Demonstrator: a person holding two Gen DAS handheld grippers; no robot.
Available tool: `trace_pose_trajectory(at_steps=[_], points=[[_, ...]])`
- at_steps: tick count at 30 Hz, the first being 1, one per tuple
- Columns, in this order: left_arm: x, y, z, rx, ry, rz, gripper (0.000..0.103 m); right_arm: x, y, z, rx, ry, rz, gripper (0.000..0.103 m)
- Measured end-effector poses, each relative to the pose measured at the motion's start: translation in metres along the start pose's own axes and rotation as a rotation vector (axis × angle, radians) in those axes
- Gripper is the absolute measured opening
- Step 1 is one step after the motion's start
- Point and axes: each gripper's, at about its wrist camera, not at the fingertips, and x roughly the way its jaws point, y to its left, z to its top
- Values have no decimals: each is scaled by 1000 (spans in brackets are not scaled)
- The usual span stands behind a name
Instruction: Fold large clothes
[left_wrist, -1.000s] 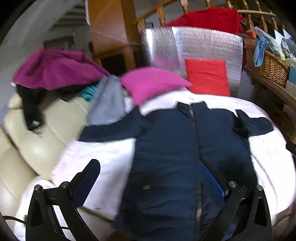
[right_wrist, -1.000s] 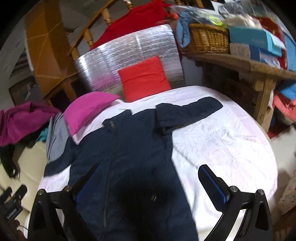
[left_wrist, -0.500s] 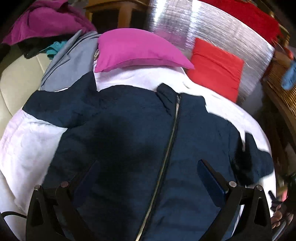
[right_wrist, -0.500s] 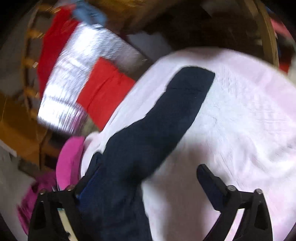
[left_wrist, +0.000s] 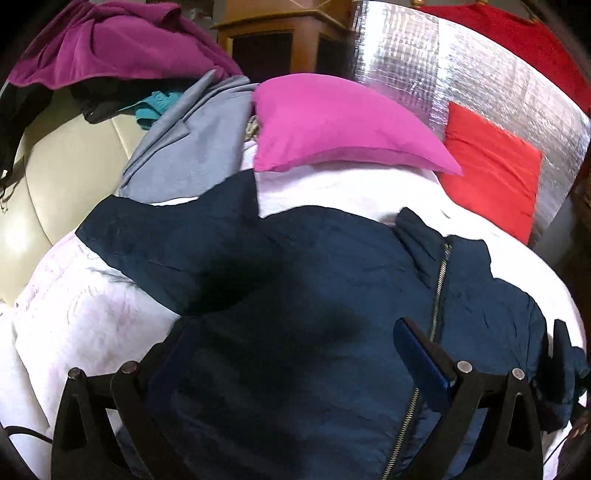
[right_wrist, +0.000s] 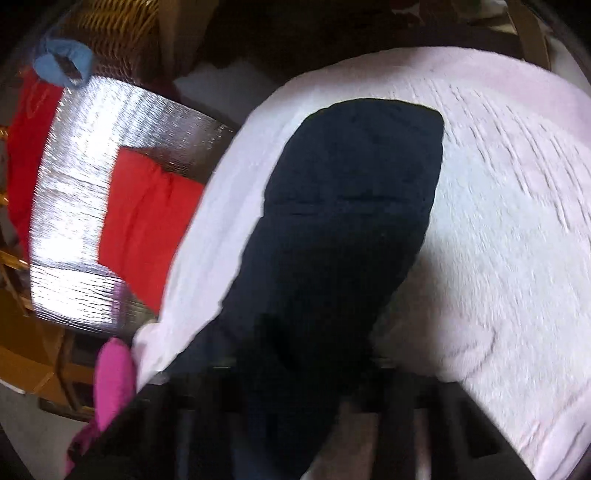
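Across the middle of the white blanket (left_wrist: 74, 317) lies the navy jacket (left_wrist: 314, 295), front up, its zipper (left_wrist: 437, 291) closed and its collar toward the far edge of the blanket. One sleeve (left_wrist: 155, 236) stretches toward the left edge, partly under a grey garment (left_wrist: 192, 155) near the far left corner. At the far edge rest a pink pillow (left_wrist: 332, 125) and a red cushion (left_wrist: 491, 173) that leans on a silver foil panel (left_wrist: 480, 85). A purple garment (left_wrist: 110, 44) is heaped on the cream sofa (left_wrist: 66, 177) beside the left edge.

The left gripper (left_wrist: 291, 354) hovers low over the jacket's chest, its jaws wide apart with nothing between them.

The other sleeve (right_wrist: 354, 206) reaches toward the right edge of the blanket, its cuff lying flat. The right gripper (right_wrist: 295, 398) is down at this sleeve, but the picture is blurred and dark there, so I cannot tell how its jaws stand.
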Motion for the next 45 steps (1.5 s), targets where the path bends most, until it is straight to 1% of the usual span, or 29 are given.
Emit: trace_pose_trajectory(at_steps=[2,4,6,7,8,10,12,14,17,18,19,21,24,25,28,29,30,31,32,35,37,39,41,44,45], points=[[-1,10,6,-7,-7,19,103,-8,11,-2,-25,-18,14,16],[1,21,14,-28,-19,52,103,-22,39,-16,-115,-48,29,16],[-1,36,21,-61,-26,78,103,-35,64,-30,-183,-54,47,16],[-3,46,24,-88,-29,85,103,-45,86,-43,-241,-58,83,16],[-4,53,27,-108,-31,88,103,-52,96,-53,-271,-59,100,16],[-8,66,31,-142,-36,97,103,-67,133,-82,-357,-60,147,16],[-10,75,33,-163,-36,104,103,-74,157,-113,-406,-40,189,16],[-11,85,34,-182,-26,100,103,-73,179,-144,-460,-13,208,16],[-13,97,35,-191,-10,90,103,-67,196,-196,-529,31,216,16],[-13,100,35,-186,-9,93,103,-63,198,-208,-535,45,223,16],[-14,103,35,-182,-10,98,103,-55,201,-228,-537,76,236,16],[-15,109,37,-182,-12,110,103,-41,199,-257,-531,118,246,15],[-15,118,38,-205,2,102,103,-27,196,-286,-526,158,256,15],[-14,121,38,-213,15,87,103,-20,195,-300,-528,168,248,15],[-14,123,37,-205,23,65,103,-8,187,-319,-535,202,220,18],[-15,124,38,-196,21,66,103,-4,185,-323,-529,225,215,31],[-15,124,38,-192,19,67,103,-3,179,-327,-512,254,218,59],[-15,126,38,-190,20,67,103,-3,172,-329,-475,286,244,72],[-13,128,38,-194,25,61,103,-9,163,-331,-460,285,253,82],[-7,132,39,-212,46,43,103,-26,152,-326,-471,270,257,82],[-4,132,39,-216,54,31,103,-42,142,-318,-461,273,289,82],[-2,128,39,-205,51,1,103,-61,139,-305,-436,205,297,82],[1,117,39,-158,51,-38,103,-77,131,-288,-389,137,284,82],[1,95,40,-65,40,-86,103,-104,100,-253,-269,2,246,82],[1,85,39,-26,37,-110,103,-108,94,-247,-249,-20,233,82]])
